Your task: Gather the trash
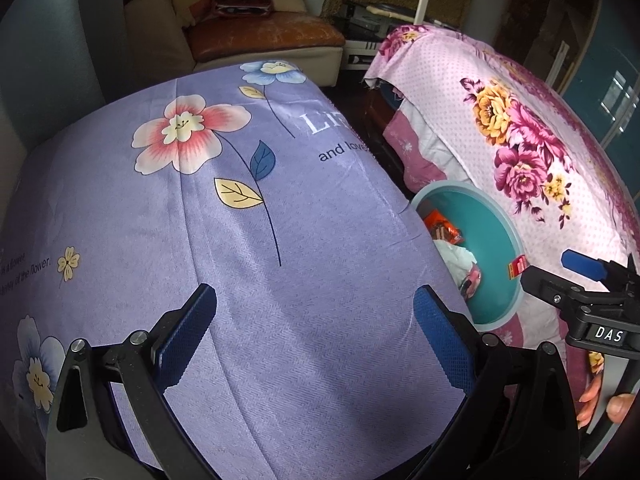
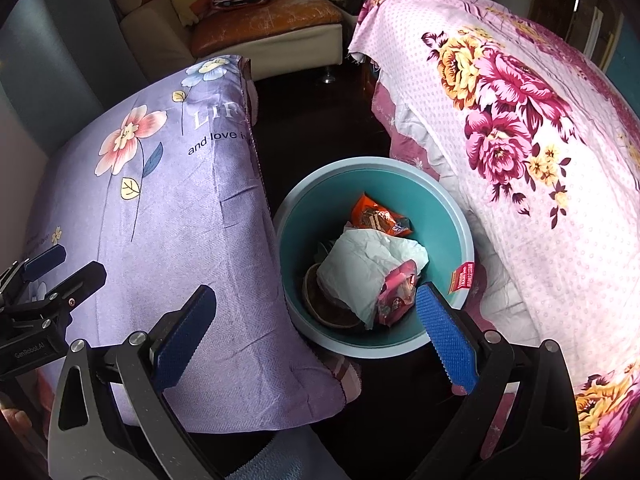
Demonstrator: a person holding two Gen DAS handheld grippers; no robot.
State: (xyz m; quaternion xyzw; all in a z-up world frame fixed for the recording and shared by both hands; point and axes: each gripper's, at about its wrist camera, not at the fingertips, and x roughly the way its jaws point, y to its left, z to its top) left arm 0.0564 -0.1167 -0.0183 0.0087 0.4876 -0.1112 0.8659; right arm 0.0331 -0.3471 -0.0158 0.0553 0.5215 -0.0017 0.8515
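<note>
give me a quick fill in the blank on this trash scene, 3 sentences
1. The teal trash bin sits between the purple floral cloth and the ____ floral cloth.
2. The right gripper is open and holds ____.
3. The crumpled paper in the bin is ____ in colour.

Missing words: pink; nothing; white

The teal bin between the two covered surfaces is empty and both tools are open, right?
Not quite. The teal bin already holds trash: an orange wrapper, crumpled white paper and a pink wrapper, as the right wrist view shows. Both the left tool and right tool are open.
</note>
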